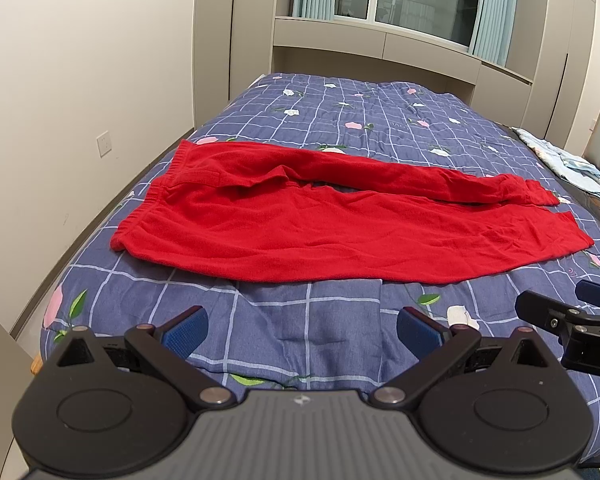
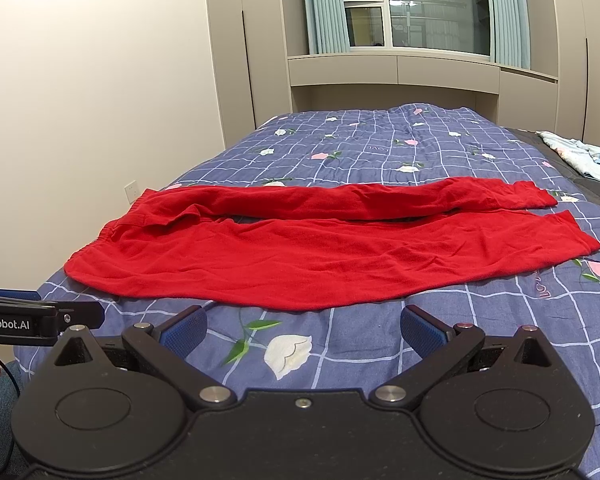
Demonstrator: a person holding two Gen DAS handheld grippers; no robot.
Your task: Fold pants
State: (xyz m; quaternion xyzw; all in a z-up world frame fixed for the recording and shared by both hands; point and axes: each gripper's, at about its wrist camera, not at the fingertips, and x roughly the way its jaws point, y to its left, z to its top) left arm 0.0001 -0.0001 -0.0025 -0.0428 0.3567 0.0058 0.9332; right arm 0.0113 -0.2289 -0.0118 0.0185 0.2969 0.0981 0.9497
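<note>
Red pants (image 1: pixel 300 220) lie flat across the bed, waistband at the left, both legs running to the right, cuffs at the right; they also show in the right wrist view (image 2: pixel 320 252). The two legs lie side by side with a narrow gap between them. My left gripper (image 1: pixel 302 330) is open and empty, hovering over the bedspread just short of the near leg's edge. My right gripper (image 2: pixel 304 330) is open and empty, also just short of the near leg. Each gripper shows at the edge of the other's view.
The bed has a blue checked floral bedspread (image 1: pixel 340 120). A white wall (image 1: pixel 80 80) runs close along the left side. A light blue cloth (image 1: pixel 560 156) lies at the right edge. Cabinets and a window (image 2: pixel 400 12) stand behind the bed.
</note>
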